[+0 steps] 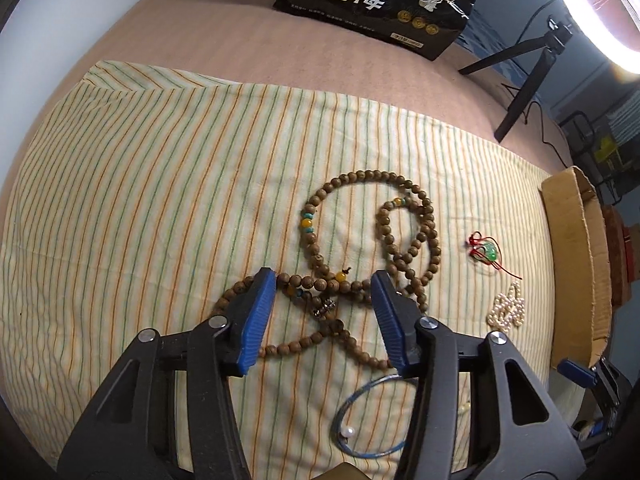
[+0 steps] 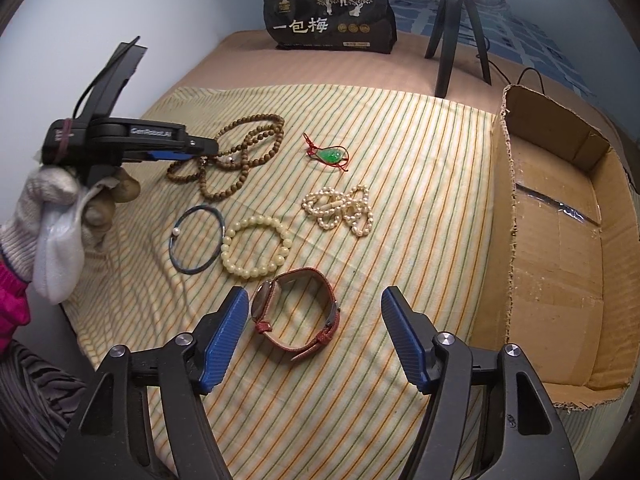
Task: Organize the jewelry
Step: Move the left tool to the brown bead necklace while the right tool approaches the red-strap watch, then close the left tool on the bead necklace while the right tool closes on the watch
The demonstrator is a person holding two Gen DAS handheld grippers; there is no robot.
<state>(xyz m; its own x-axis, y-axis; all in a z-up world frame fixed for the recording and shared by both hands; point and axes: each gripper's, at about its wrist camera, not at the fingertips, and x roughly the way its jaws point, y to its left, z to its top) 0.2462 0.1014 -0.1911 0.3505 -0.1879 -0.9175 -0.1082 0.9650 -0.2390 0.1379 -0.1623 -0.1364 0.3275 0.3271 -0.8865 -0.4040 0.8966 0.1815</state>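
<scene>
A long brown wooden bead strand (image 1: pixel 404 236) lies coiled on the striped cloth (image 1: pixel 160 200); it also shows in the right wrist view (image 2: pixel 240 148). My left gripper (image 1: pixel 324 284) is open with its jaws either side of the strand's near loop, just above it. My right gripper (image 2: pixel 312 304) is open, its jaws either side of a red-strapped watch (image 2: pixel 300 312). Also on the cloth lie a cream bead bracelet (image 2: pixel 256 248), a blue bangle with one pearl (image 2: pixel 198 240), a small pearl strand (image 2: pixel 340 210) and a green pendant on red cord (image 2: pixel 330 155).
An open cardboard box (image 2: pixel 560 240) stands at the cloth's right edge. A black snack bag (image 2: pixel 332 20) and a black tripod (image 2: pixel 452 28) stand at the back of the bed. A gloved hand (image 2: pixel 52 208) holds the left gripper.
</scene>
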